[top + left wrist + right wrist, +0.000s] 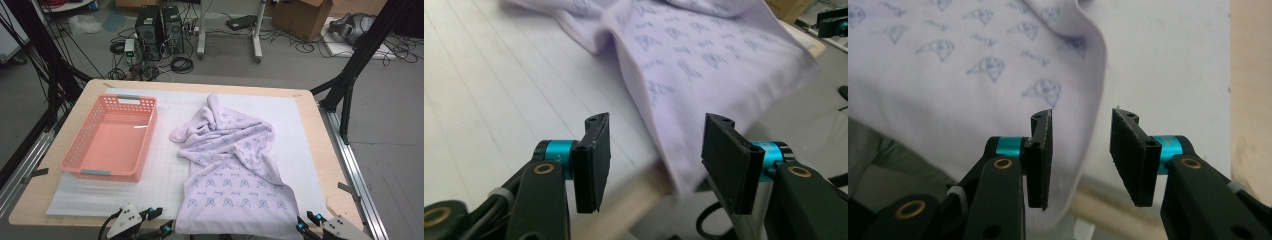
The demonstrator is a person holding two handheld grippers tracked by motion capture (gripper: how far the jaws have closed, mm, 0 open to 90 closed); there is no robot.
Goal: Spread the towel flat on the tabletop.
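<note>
A lavender cloth [230,165] printed with small blue figures lies on the white mat [165,165], bunched at its far end and spread flat toward me, its near hem hanging over the table's front edge. My left gripper [159,221] stands open at the cloth's near left corner. In the left gripper view the jaws [654,155] are apart, with the cloth [704,55] draping off the edge just beyond them. My right gripper [308,221] is open at the near right corner. In the right gripper view the cloth's side hem [948,75] runs down past its open jaws [1080,155], untouched by the pads.
A pink plastic basket [75,160] stands empty on the left of the mat. The wooden table [30,200] ends close in front of both grippers. Black frame posts rise at both sides. Computer towers [160,30], cables and a cardboard box [305,17] lie on the floor beyond.
</note>
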